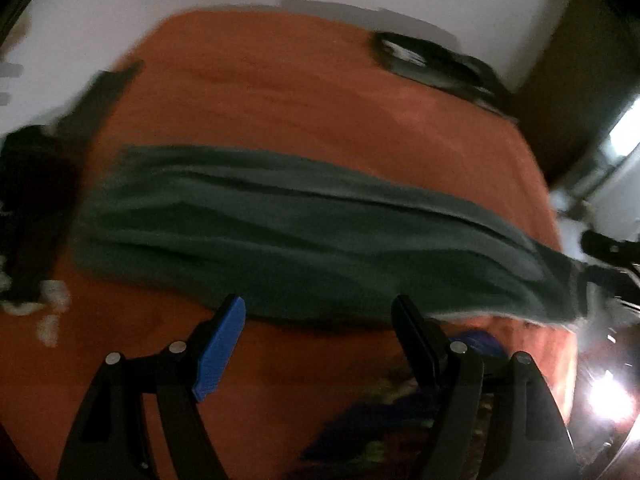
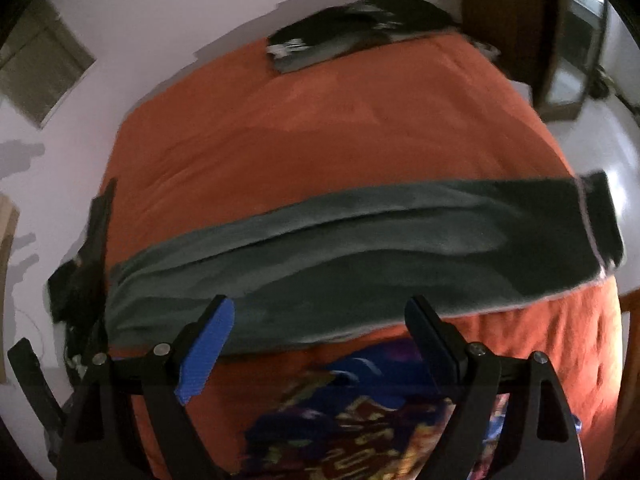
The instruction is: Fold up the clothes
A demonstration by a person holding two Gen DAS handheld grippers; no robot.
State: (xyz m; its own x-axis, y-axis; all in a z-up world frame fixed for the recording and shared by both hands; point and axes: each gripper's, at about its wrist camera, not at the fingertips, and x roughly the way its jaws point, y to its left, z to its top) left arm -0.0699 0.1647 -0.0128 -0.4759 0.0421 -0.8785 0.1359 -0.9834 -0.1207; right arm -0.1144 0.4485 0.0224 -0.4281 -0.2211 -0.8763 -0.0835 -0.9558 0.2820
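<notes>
- The left gripper (image 1: 318, 308) fills the near edge of its view, jaws spread wide with nothing between them; its blue pad (image 1: 220, 350) and black finger hang above the orange bedspread (image 1: 280, 92), just short of the garment's near hem.
- The right gripper (image 2: 320, 312) is likewise wide apart and empty, its tips over the near edge of the same garment; whether they touch it cannot be told.
- The dark green garment (image 2: 360, 248) lies as a long, wrinkled band across the orange bedspread, one end hanging over the bedspread's side.
- A colourful printed cloth (image 2: 360, 420) lies nearer than the garment, under the right gripper.
- A black-and-white item (image 2: 344, 36) sits at the bedspread's far edge.
</notes>
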